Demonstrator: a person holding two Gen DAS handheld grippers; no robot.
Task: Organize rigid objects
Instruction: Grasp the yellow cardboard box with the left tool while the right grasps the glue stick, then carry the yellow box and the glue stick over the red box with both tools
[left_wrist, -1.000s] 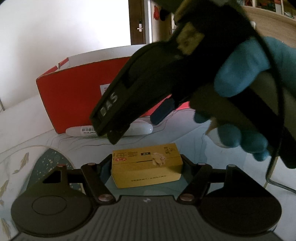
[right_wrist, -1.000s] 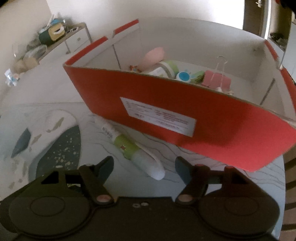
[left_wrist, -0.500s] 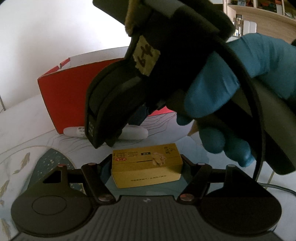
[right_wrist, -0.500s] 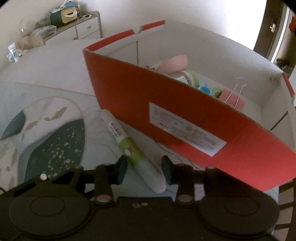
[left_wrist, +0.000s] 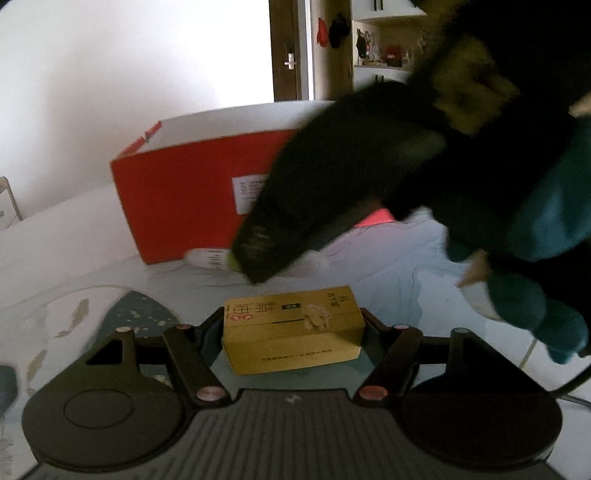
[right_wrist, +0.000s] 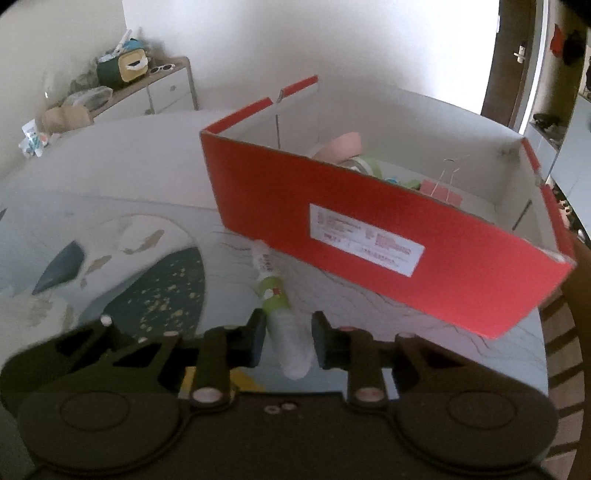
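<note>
Jaws of your right gripper (right_wrist: 288, 341) have just closed on the tube (right_wrist: 279, 314) beside the red box (right_wrist: 388, 254); lift it over that wall.

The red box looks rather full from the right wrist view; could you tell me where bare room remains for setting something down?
Inside the red box, the white floor behind the pink binder clip, toward the far right corner, is bare. The middle is crowded, with the pink item and the green-rimmed item. Outside, the tablecloth left of the box is open.
</note>
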